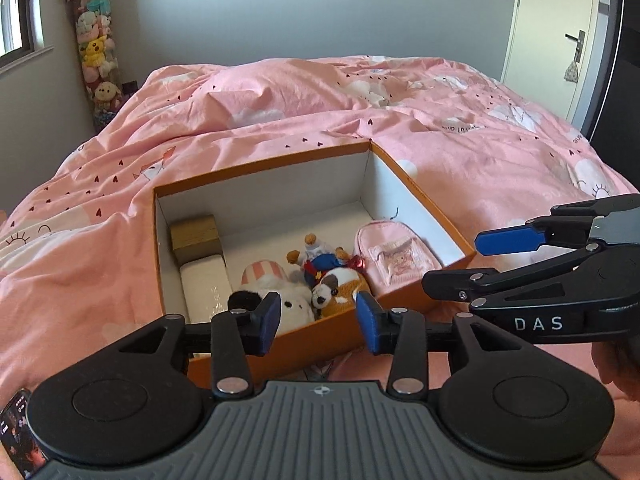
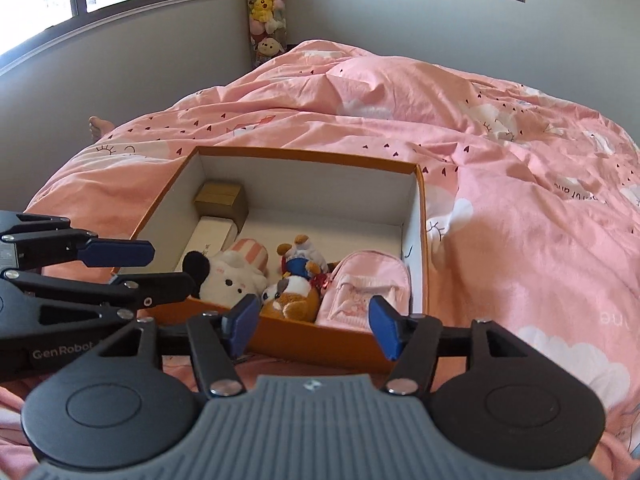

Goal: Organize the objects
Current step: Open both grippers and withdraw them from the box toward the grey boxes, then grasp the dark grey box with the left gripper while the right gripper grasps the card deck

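Note:
An orange box [image 1: 260, 168] [image 2: 304, 156] with white walls sits open on the pink duvet. Inside lie a gold-brown small box [image 1: 196, 236], a white box [image 1: 204, 284], a white plush with a striped hat [image 1: 296, 300] [image 2: 232, 276], a brown dog plush [image 1: 340, 280] [image 2: 292, 296], a small doll in blue [image 1: 316, 256] and a pink mini backpack [image 1: 392, 256] [image 2: 368, 284]. My left gripper [image 1: 318, 322] [image 2: 152, 272] hovers open over the box's near edge, holding nothing. Beside it on the right, my right gripper [image 2: 314, 330] [image 1: 472, 264] is open and empty too.
The pink duvet [image 1: 360, 100] covers the whole bed around the box. A tall clear tube of plush toys [image 1: 96, 52] stands in the far corner by the window. A door [image 1: 560, 40] is at the right. A phone [image 1: 16, 432] shows at the lower left.

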Demonstrator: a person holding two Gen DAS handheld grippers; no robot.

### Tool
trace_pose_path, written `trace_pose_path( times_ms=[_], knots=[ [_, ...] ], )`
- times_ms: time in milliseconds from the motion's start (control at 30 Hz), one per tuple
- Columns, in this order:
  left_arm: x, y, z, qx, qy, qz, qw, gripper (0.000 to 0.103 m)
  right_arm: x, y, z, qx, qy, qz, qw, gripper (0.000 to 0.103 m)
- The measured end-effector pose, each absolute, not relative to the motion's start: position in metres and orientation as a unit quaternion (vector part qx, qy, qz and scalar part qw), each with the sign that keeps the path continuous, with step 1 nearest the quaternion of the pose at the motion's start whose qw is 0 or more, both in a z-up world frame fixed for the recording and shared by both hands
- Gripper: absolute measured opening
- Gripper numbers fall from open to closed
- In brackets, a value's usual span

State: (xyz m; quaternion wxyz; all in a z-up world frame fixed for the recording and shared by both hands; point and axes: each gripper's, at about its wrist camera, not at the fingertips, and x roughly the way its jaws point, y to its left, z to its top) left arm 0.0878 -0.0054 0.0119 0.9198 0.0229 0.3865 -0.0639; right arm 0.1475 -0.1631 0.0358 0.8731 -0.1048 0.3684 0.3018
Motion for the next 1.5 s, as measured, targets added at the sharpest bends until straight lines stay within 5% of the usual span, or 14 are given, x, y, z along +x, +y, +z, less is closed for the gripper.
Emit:
trace_pose_path(
  times_ms=[467, 667, 1167, 1267, 1333, 1500],
  knots=[
    [0.052, 0.007, -0.039, 0.010, 0.541, -0.165, 0.825, 0.053, 0.098, -0.178, -0.020, -0.017, 0.534, 0.291, 0.794, 0.066],
    [0.038, 0.011, -0.050, 0.015, 0.577, -0.190, 0.794, 0.053, 0.079, -0.180, -0.040, -0.019, 0.574, 0.282, 0.769, 0.077],
    [0.037, -0.018, -0.065, 0.142, 0.523, -0.211, 0.813, 0.063, 0.090, -0.171, -0.074, -0.044, 0.615, 0.264, 0.742, 0.082],
    [0.036, -0.021, -0.070, 0.160, 0.515, -0.218, 0.813, 0.063, 0.092, -0.170, -0.083, -0.041, 0.625, 0.266, 0.733, 0.079],
    [0.038, -0.022, -0.072, 0.158, 0.514, -0.224, 0.813, 0.063, 0.091, -0.171, -0.084, -0.026, 0.631, 0.273, 0.725, 0.064],
    [0.043, -0.026, -0.075, 0.168, 0.498, -0.235, 0.818, 0.063, 0.092, -0.176, -0.077, -0.015, 0.628, 0.270, 0.730, 0.062]
  ],
)
